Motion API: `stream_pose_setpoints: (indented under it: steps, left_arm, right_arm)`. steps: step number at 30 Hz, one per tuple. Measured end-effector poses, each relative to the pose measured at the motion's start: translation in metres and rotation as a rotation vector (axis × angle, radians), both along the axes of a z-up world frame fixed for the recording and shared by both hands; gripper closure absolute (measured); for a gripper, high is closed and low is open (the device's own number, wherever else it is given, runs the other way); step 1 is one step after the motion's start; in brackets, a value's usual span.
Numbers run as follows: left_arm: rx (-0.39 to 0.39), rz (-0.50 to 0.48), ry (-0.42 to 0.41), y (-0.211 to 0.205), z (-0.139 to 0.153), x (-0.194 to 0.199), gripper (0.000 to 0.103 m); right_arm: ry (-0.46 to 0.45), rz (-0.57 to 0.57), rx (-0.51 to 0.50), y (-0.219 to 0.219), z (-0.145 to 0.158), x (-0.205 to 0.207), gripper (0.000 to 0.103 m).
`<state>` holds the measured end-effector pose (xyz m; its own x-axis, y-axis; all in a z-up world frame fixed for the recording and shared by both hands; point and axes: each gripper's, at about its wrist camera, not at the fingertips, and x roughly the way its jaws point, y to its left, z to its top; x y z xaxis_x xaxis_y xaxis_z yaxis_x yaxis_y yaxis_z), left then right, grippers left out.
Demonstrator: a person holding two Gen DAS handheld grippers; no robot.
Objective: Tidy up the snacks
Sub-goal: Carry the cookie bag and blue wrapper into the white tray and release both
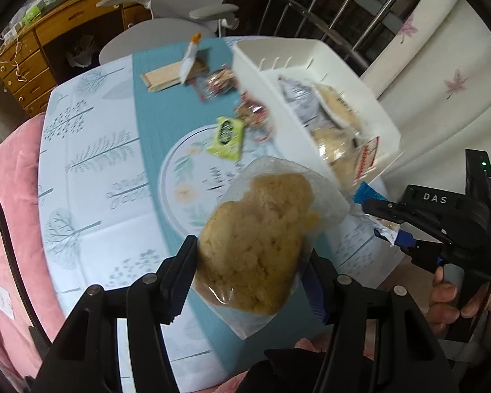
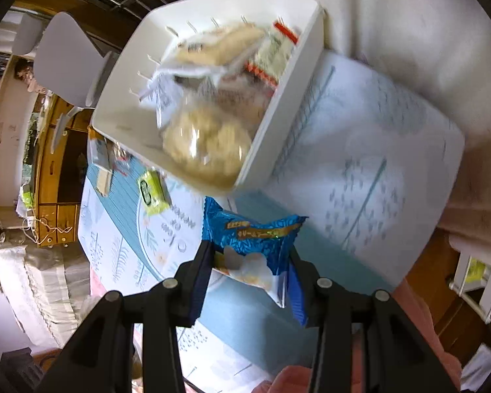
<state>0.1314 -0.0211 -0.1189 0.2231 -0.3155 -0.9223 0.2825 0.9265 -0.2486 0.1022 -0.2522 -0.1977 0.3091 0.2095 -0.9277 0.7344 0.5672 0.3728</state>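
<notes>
Black fingers (image 1: 180, 281) of the left gripper (image 1: 248, 281) fill the bottom of the left wrist view, clamped on a clear bag of pale crumbly cake (image 1: 258, 245) held above the table (image 1: 91, 170). At lower centre of the right wrist view, the right gripper (image 2: 248, 281) pinches a blue packet (image 2: 252, 245) by its lower half; that packet also shows at right centre of the left view.

Both snacks look light and soft. The cake is likely fragile, so squeezing the sides risks crumbling it; the film looks slippery, and its sealed edge seems the safer hold. The blue packet is crinkly and puffed, and its crimped end should give a firmer grip.

Toward the upper right of the left view stands a white bin (image 1: 271, 52), already holding several wrapped snacks. A green packet (image 1: 227, 136) and red-wrapped sweets (image 1: 219, 82) lie loose near it on the teal runner (image 1: 160, 108).

A tree-print cloth covers the table. Beyond it stand a grey chair (image 1: 186, 9) and wooden drawers (image 1: 32, 62) at upper left; a pink cushion (image 1: 3, 213) sits at the left edge.
</notes>
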Motion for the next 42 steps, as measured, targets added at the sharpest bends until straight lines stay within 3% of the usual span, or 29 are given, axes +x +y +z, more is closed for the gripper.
stream_pose_setpoints:
  steps: [14,23,32,33,35,36,40,42]
  left_arm:
    - [-0.060,0.067,-0.061,-0.117,0.013,0.002,0.045]
    - [-0.093,0.097,-0.096,-0.171,0.012,0.018,0.045]
    - [-0.117,0.116,-0.122,-0.199,0.015,0.039,0.044]
    - [-0.121,0.121,-0.120,-0.200,0.014,0.040,0.042]
    - [-0.136,0.129,-0.109,-0.201,0.012,0.042,0.025]
    - [-0.140,0.132,-0.108,-0.201,0.011,0.042,0.024]
    - [-0.140,0.150,-0.095,-0.198,0.009,0.041,0.023]
    - [-0.136,0.162,-0.088,-0.195,0.008,0.040,0.023]
  right_arm:
    - [-0.017,0.191,0.010,-0.107,0.009,0.037,0.061]
    - [-0.071,0.310,-0.011,-0.147,0.018,0.062,0.061]
    - [-0.132,0.388,-0.023,-0.166,0.027,0.075,0.061]
    - [-0.141,0.392,-0.021,-0.167,0.028,0.075,0.061]
    - [-0.153,0.395,-0.012,-0.170,0.027,0.076,0.061]
    - [-0.157,0.392,0.003,-0.173,0.025,0.075,0.061]
    - [-0.144,0.380,0.034,-0.177,0.018,0.073,0.046]
    - [-0.140,0.379,0.041,-0.178,0.017,0.072,0.045]
